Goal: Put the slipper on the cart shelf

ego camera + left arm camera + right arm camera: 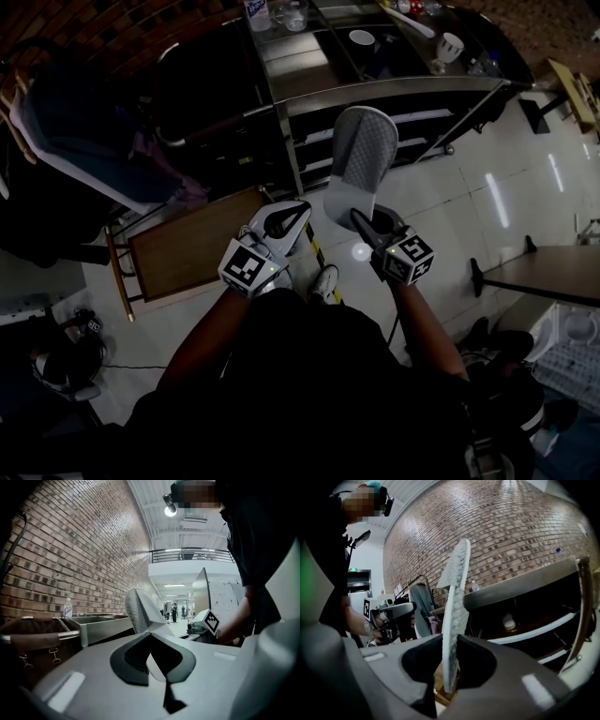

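- The right gripper (451, 641) is pinching the slipper (454, 597) by one thin end, jaws closed on the sole edge, so the rest is standing tall and unsupported above them.
- The slipper is hanging in the air on the near side of the cart (375, 89), not yet on the cart shelf (543, 625).
- With so narrow a hold, the slipper is likely risking a swing or slide out of the jaws if it is tipped quickly.
- Its far end is pointing at the cart's top edge; going in too high could be knocking it against that rim.
- The left gripper (286, 220) is sitting closed and empty to the left, giving no support.
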### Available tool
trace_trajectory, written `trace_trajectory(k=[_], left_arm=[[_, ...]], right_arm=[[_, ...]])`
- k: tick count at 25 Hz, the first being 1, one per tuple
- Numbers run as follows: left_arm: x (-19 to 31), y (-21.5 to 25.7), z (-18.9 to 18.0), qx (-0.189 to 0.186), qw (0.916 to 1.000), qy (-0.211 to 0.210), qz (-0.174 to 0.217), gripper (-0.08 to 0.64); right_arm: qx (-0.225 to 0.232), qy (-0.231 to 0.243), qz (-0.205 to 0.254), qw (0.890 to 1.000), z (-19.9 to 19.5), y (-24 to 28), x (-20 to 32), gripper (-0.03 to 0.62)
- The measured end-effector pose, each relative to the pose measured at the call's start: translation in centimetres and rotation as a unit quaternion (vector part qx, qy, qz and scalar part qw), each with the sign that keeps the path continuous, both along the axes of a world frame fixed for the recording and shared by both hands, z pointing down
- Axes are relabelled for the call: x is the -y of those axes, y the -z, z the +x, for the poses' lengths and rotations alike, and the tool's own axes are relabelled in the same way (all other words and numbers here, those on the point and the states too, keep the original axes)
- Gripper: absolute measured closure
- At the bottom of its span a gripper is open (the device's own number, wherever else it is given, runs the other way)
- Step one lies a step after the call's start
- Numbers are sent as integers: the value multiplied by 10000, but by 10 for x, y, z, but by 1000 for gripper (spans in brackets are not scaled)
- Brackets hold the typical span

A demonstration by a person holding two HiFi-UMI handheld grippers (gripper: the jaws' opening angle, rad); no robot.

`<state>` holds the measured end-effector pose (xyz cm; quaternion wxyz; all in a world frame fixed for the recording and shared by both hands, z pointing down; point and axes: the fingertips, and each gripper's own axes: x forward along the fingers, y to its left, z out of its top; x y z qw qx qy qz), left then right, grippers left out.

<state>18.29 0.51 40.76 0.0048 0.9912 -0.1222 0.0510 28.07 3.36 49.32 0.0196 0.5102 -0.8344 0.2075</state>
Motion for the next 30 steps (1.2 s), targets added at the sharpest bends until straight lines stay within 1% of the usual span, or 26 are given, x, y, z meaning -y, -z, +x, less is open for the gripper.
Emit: trace_trajectory(k=[2,4,5,7,9,11,13,16,18,21,24,30], left_arm=[[1,-6,5,13,10000,-72,50,558],[4,-9,7,49,9999,-99,59,558],[6,-11,7,67,9999,-102,47,558],[11,-14,6,84,9999,-108,-35,558],[14,-14,4,65,9998,-132,-102,558],[19,-15,2,25,9998,-204,-49,558],[25,-16,-2,13,9996,-272,3,558],[34,-11,-8,-6,9994,-321,-104,558],[39,-11,-13,-42,9992,-353,-159,558],[48,-13,-21,-124,9989,-421,-177,558],[56,-15,-27,-177,9984,-497,-179,558],[73,-19,-23,-198,9982,-546,-125,558]], right_arm=[[179,-30,-221,9996,4,-12,0,526],[409,46,-423,9983,0,-22,0,526],[525,112,-506,9973,-4,-27,1,526],[606,302,-738,9950,-13,-43,2,526],[804,571,-1163,9883,-26,-63,0,526],[1145,791,-1605,9772,-38,-79,-1,526],[1391,929,-1998,9655,-48,-91,0,526],[1811,1143,-2600,9416,-61,-111,-1,526],[2054,1230,-2918,9260,-70,-120,-1,526],[2195,1246,-3253,9113,-76,-131,3,526],[2210,1235,-3459,9035,-77,-138,11,526],[2230,1186,-3525,9011,-71,-142,39,526]])
